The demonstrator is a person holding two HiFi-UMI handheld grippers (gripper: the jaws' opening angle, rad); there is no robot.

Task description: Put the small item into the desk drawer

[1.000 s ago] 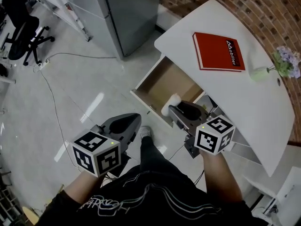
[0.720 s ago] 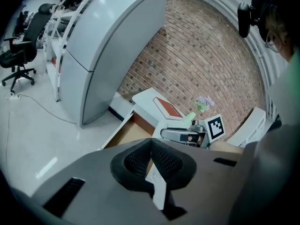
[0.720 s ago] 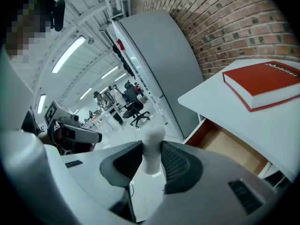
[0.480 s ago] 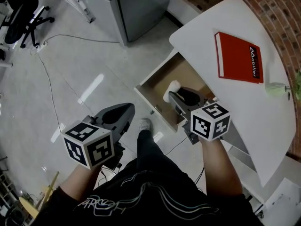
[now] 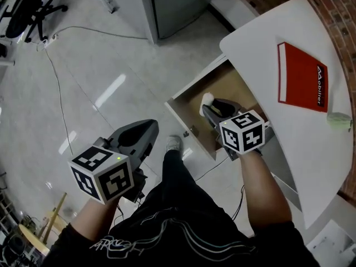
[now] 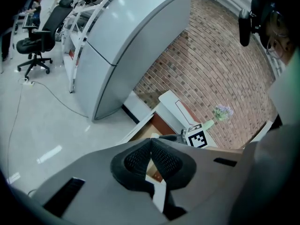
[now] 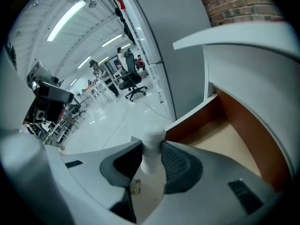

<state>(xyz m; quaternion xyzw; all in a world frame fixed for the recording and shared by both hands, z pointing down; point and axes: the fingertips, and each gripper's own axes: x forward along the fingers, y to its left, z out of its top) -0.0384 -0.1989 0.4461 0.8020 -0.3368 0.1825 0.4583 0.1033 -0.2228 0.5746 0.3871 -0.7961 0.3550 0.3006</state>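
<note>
Pale glossy floor filled the near and left of the scene, with a thin cable running across it. Nearest the person, the left gripper hung over the floor, its jaws pressed together with nothing between them. Farther and to the right, the right gripper had its jaws clenched on the small item, a white cylinder. The item was positioned over the open drawer, close to the front wall; contact with the drawer bottom could not be determined. Beyond the drawer, the white bench carried a red book. A grey cabinet stood at the far side, left of the bench.
</note>
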